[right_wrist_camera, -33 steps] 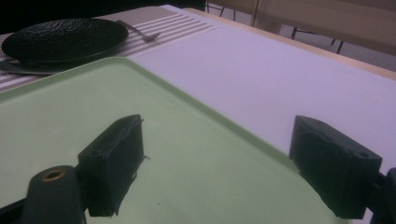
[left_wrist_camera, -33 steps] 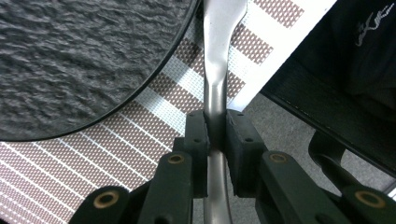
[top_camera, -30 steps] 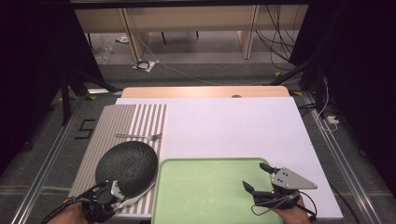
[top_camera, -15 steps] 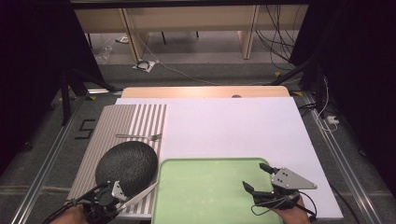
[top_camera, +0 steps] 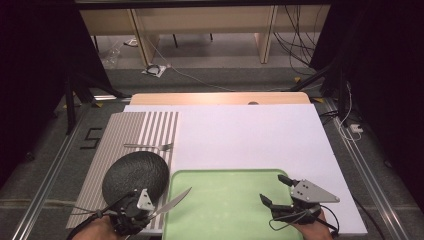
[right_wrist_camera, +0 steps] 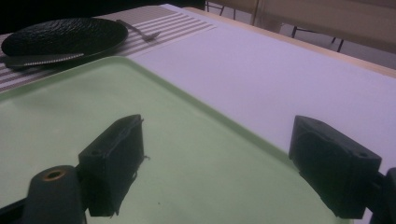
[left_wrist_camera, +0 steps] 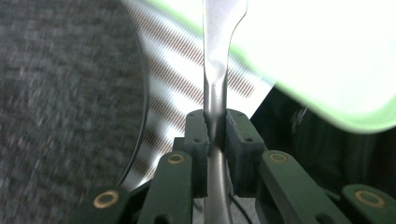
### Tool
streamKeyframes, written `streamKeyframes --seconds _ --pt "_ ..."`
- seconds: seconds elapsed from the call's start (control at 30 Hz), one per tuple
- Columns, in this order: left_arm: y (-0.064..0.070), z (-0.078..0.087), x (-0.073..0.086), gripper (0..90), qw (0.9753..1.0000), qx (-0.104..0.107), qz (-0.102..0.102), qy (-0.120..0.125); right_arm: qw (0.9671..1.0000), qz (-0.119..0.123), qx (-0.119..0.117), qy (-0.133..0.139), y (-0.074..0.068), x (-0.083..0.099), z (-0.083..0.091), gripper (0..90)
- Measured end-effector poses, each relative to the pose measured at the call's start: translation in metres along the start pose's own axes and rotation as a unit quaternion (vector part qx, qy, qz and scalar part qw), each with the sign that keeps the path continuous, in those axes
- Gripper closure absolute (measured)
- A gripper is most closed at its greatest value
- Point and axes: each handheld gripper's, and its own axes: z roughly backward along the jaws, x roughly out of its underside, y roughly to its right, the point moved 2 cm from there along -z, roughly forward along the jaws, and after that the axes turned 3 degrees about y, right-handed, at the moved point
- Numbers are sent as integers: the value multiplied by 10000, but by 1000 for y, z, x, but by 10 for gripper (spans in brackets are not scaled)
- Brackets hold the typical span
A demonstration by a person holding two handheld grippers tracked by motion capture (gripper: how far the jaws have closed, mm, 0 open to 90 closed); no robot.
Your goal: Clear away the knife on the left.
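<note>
While the left gripper (top_camera: 134, 210) at lower left clamps its fingers (left_wrist_camera: 196, 135) tight on a smooth steel knife (top_camera: 170, 202), the blade reaches across the near left rim of the pale green tray (top_camera: 220, 200). At lower right, the right gripper (top_camera: 277, 192) hovers with fingers (right_wrist_camera: 114, 158) spread wide and empty over the tray. A pebbled black plate (top_camera: 132, 172) lies on the striped mat (top_camera: 145, 130). Compared with a moment earlier, the knife now points further over the tray.

Shiny metal knife (left_wrist_camera: 217, 56), matt green plastic tray (top_camera: 225, 205), rough black plate (top_camera: 135, 172) (pebbled), striped cloth placemat (top_camera: 145, 127).
</note>
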Motion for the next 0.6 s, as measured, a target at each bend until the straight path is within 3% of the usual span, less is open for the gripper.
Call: streamKeyframes --seconds 0.07,0.6 --pt "4 -2 -8 795 9999 105 -49 33 10000 25 -10 8 0 0 0 189" --pt "10 -12 -50 795 9998 189 -58 45 10000 8 12 -2 0 0 0 189"
